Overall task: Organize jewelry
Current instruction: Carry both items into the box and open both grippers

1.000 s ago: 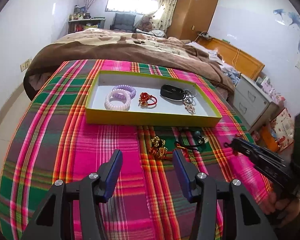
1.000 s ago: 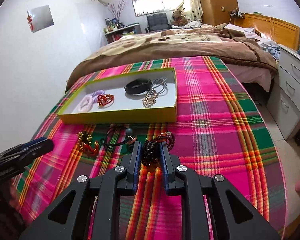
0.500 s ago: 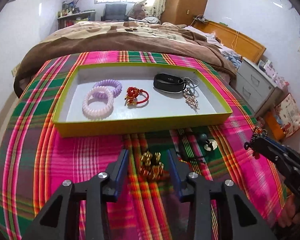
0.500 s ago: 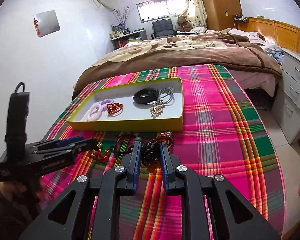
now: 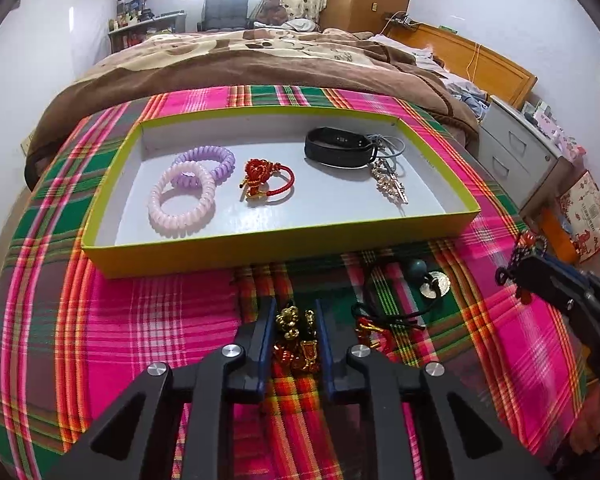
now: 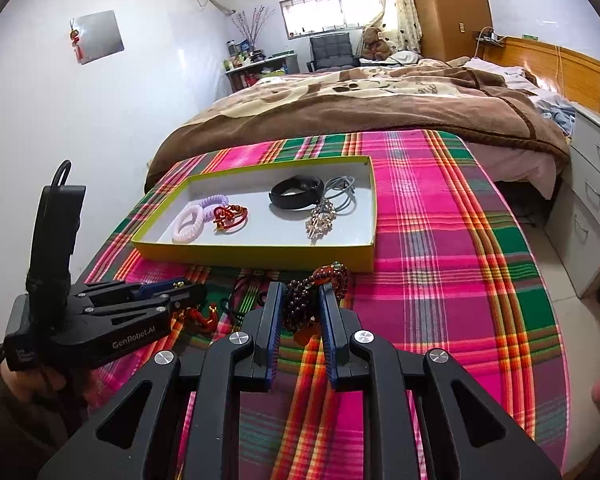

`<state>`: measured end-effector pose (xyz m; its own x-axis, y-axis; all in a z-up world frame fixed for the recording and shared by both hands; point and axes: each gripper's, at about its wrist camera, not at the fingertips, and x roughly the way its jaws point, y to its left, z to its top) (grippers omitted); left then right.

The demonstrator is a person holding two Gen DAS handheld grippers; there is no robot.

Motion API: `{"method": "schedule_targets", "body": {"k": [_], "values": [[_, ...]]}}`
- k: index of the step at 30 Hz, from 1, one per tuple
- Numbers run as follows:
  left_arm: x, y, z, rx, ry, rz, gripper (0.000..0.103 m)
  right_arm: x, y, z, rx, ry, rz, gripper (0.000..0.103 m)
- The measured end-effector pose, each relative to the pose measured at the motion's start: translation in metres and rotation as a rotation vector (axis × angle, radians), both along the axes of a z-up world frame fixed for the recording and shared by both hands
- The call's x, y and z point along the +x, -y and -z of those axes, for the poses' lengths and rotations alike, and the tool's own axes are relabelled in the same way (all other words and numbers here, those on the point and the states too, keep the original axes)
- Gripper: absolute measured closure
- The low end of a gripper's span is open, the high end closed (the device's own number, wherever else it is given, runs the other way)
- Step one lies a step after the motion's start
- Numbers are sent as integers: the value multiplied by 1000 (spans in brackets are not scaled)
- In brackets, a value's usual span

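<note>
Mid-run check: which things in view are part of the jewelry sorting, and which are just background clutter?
Part of the job:
- yellow-green tray
- gold charm piece, between the closing left gripper jaws
- dark bead bracelet, held in the right gripper
- black cord necklace on the plaid cloth
- coil hair ties, red knot bracelet, black band, already in the tray

Just lying about:
- brown blanket
- grey drawers
- chair

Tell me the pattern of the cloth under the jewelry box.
Plaid cloth in pink, green, red and yellow; clearest in the left wrist view.
</note>
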<state>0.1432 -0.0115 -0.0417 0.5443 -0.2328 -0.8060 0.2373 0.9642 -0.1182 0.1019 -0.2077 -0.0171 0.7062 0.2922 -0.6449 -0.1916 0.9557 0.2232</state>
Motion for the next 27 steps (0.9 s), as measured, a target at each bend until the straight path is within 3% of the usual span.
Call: {"method": "schedule_targets", "body": {"k": [17, 27], "values": [[-25, -28, -26, -96, 93, -74, 87, -4, -1, -6, -8, 9, 8, 84], [-26, -47, -54, -99, 156, -137, 87, 12, -5, -15, 11, 18, -30, 84]]}}
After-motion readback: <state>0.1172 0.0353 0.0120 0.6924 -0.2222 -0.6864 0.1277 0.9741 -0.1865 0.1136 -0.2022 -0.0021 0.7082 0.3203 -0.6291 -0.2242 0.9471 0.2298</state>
